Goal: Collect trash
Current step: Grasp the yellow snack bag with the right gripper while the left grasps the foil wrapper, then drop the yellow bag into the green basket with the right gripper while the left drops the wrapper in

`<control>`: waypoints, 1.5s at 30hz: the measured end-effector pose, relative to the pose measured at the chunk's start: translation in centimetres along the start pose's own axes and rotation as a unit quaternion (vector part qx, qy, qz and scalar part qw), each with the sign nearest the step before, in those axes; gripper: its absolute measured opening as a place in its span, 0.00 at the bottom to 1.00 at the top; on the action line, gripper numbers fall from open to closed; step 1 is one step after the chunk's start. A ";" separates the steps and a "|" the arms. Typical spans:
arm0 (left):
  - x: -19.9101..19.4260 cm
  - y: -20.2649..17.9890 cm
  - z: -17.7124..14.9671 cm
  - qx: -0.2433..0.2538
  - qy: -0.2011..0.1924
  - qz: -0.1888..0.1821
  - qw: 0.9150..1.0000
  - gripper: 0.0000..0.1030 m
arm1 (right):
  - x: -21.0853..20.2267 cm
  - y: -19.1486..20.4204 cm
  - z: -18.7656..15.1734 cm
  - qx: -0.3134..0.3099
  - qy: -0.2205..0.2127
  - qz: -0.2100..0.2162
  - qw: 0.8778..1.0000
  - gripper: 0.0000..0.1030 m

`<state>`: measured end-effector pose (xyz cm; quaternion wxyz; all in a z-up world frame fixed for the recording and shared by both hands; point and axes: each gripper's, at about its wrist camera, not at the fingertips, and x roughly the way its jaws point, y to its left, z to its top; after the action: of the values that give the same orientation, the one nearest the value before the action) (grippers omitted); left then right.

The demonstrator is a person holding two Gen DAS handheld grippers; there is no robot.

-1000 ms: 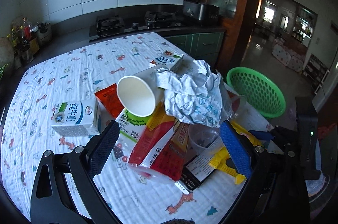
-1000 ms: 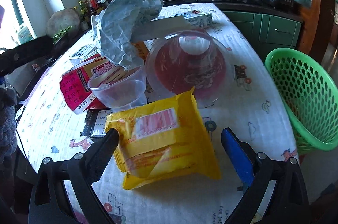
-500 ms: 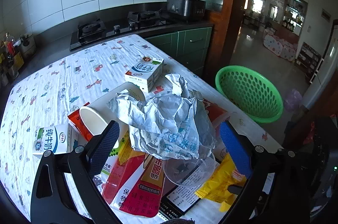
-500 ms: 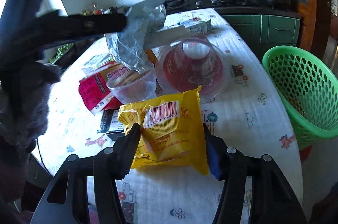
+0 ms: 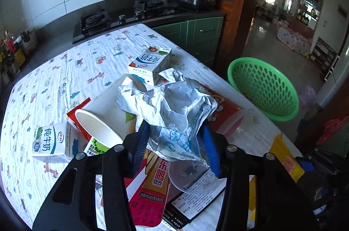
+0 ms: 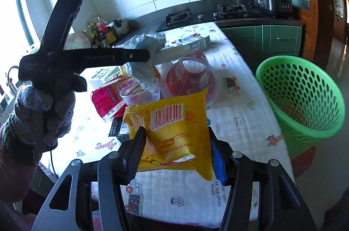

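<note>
While the left tongs (image 5: 174, 143) have just closed on the crumpled wrapper (image 5: 172, 108), the right tongs (image 6: 176, 150) angle downward, clamping the yellow packet (image 6: 174, 128).

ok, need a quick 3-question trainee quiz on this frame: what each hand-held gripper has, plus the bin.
1. True or false: the right hand-held gripper is shut on the yellow snack packet.
2. What sits between the fingers of the left hand-held gripper?
A. the paper cup
B. the crumpled white wrapper
C. a milk carton
3. Fill in: the green basket stands off the table edge and looks ____ inside.

Key:
1. True; its fingers pinch the packet's lower part.
2. B; the jaws have just been closing on it.
3. Empty, as far as the visible part shows.
</note>
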<state>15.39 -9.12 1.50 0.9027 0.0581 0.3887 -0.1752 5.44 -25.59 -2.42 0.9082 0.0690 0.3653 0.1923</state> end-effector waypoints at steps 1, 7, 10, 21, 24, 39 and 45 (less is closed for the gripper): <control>-0.4 -0.1 -0.1 0.005 -0.005 0.001 1.000 0.38 | -0.2 -0.1 0.1 0.001 -0.002 0.000 1.000 0.52; -3.2 -0.1 -0.2 0.014 -0.033 0.006 0.999 0.33 | -1.6 -1.2 0.7 0.010 -0.021 -0.009 1.000 0.51; -4.9 -0.1 0.2 0.018 -0.049 0.001 0.999 0.33 | -2.4 -2.6 1.5 0.022 -0.035 -0.030 0.999 0.51; -6.1 -3.9 4.1 0.046 -0.074 -0.076 0.993 0.33 | -3.9 -13.0 5.0 0.073 -0.054 -0.171 0.981 0.52; -5.0 -5.4 5.3 0.047 -0.069 -0.101 0.991 0.33 | -3.1 -16.0 5.8 0.086 -0.048 -0.197 0.976 0.53; 2.1 -12.9 9.5 0.065 -0.036 -0.158 0.985 0.33 | -1.0 -24.4 5.6 0.135 -0.031 -0.222 0.965 0.69; 5.5 -15.7 11.0 0.069 -0.012 -0.169 0.983 0.34 | -2.9 -23.1 4.1 0.121 -0.041 -0.228 0.965 0.74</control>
<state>20.72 -27.89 5.62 0.8585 0.0522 0.3693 -0.3520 13.26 -47.82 -3.73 0.9271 0.1017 0.3541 -0.0684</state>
